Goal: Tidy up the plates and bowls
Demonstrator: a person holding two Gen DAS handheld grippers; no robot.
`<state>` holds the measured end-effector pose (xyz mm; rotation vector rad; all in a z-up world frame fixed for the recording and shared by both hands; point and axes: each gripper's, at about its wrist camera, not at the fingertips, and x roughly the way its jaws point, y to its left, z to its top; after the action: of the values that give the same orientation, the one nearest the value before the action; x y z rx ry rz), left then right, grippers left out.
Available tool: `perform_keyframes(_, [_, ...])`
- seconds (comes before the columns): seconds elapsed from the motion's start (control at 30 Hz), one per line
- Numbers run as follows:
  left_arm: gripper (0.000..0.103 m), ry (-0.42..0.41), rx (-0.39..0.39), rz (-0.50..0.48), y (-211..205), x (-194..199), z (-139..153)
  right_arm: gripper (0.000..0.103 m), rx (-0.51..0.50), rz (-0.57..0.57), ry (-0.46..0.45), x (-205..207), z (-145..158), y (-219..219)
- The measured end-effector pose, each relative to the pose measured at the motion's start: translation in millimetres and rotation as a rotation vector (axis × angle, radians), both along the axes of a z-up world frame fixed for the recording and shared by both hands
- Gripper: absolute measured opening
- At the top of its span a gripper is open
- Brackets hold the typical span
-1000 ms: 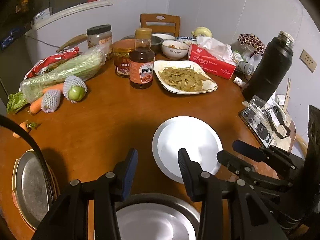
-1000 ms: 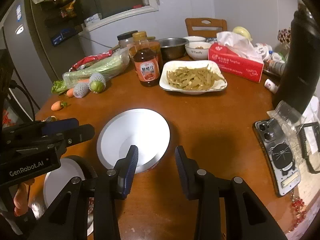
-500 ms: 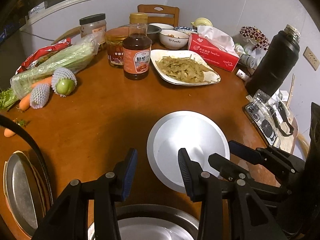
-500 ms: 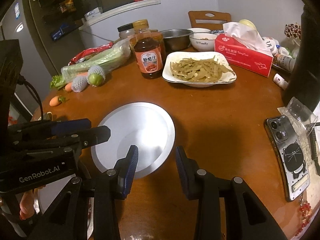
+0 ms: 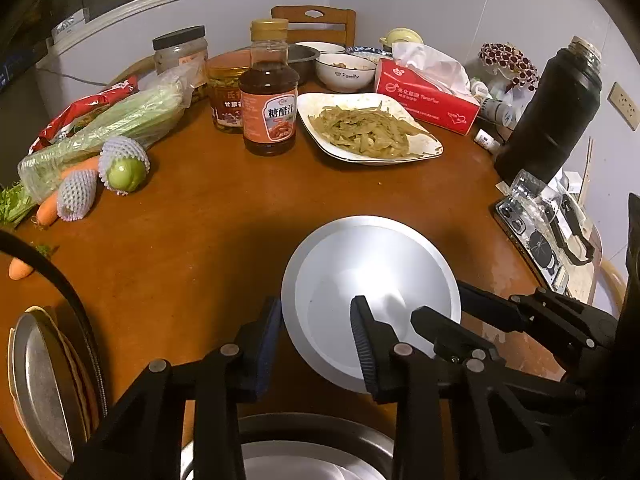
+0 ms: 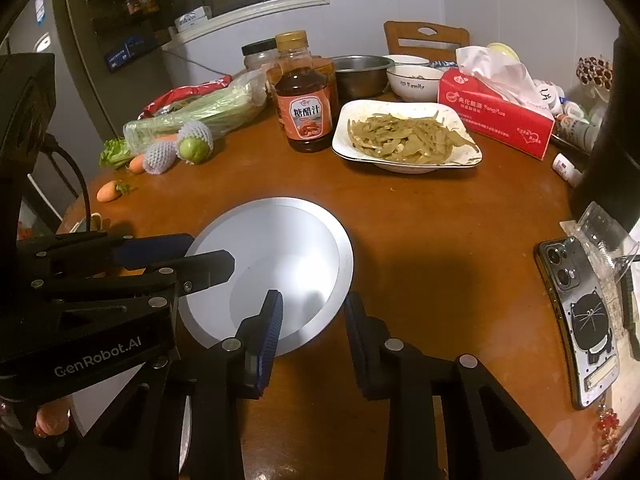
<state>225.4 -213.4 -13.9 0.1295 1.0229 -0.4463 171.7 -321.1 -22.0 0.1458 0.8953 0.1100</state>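
— Both hand-held grippers straddle the white plate's (image 5: 370,280) rim on the counter (image 5: 200,240): left hand-held gripper (image 5: 318,336) clamped, right hand-held gripper (image 6: 312,320) closing.
— Uneven lifting might tip it toward the phone (image 6: 576,320).

The round table (image 5: 192,240) carries one white plate (image 5: 372,264), one dish of green beans (image 5: 372,132), one sauce bottle (image 5: 270,92), two jars (image 5: 180,52), one tissue box (image 5: 424,98), two net-wrapped fruits (image 5: 124,164), one black flask (image 5: 556,116) and one phone (image 6: 580,320).
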Motion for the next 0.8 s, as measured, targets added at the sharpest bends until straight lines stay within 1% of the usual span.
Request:
perform_keyframes(0.17, [0.036,-0.01,-0.011,0.006,2.4,-1.5,3.5,0.031,-0.003,-0.006,-0.004,-0.7,1.4,0.6])
perform_keyframes(0.37, [0.036,-0.039,-0.028,0.018,9.0,-6.4,15.0,0.031,-0.006,-0.002,-0.032,-4.4,11.7,3.6])
perform_keyframes(0.53, [0.036,-0.074,-0.033,0.032,19.6,-16.2,31.1,0.031,-0.01,0.013,-0.061,-9.3,24.3,10.8])
perform_keyframes(0.8, [0.036,-0.137,-0.051,0.059,41.6,-37.5,60.5,0.031,-0.016,0.047,-0.13,-23.5,53.2,29.4])
